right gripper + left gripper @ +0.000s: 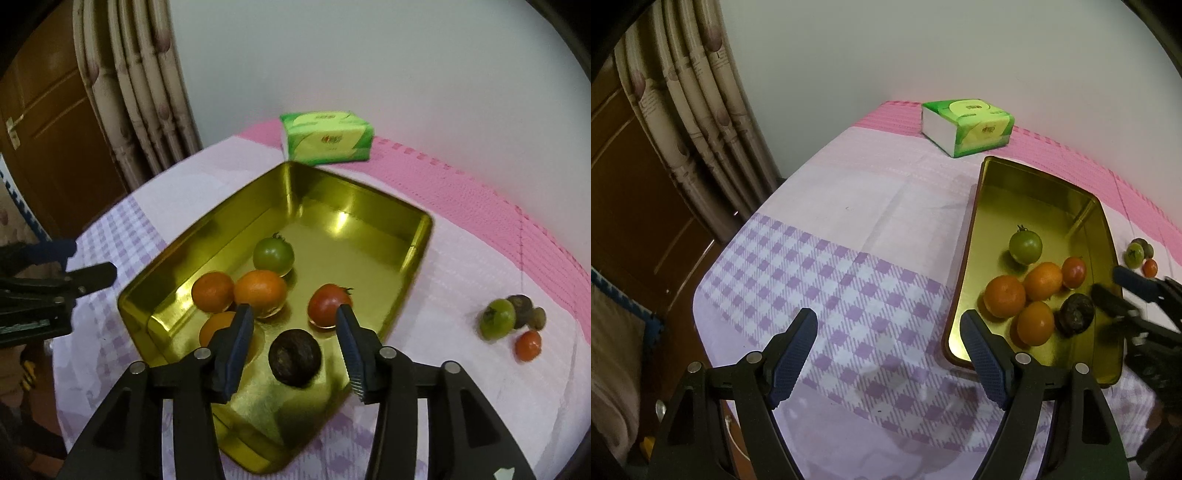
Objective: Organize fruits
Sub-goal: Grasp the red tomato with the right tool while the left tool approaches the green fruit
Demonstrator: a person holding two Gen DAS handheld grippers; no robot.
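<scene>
A plain white wall [923,48] is flanked on the left by beige patterned pleated curtains [690,107] and a brown wooden door [48,122].

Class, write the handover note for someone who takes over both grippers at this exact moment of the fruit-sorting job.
Left gripper: open, empty, over the checked cloth beside the gold tray.
Right gripper: open, empty, jaws apart above the dark fruit, which lies in the tray's near end.
Done, in the tray: three oranges, a green tomato, a red tomato and the dark fruit.
Left, on the cloth right of the tray: green tomato, another dark fruit, a small brownish one, small red tomato.
Tissue pack sits behind the tray; leave it.
</scene>
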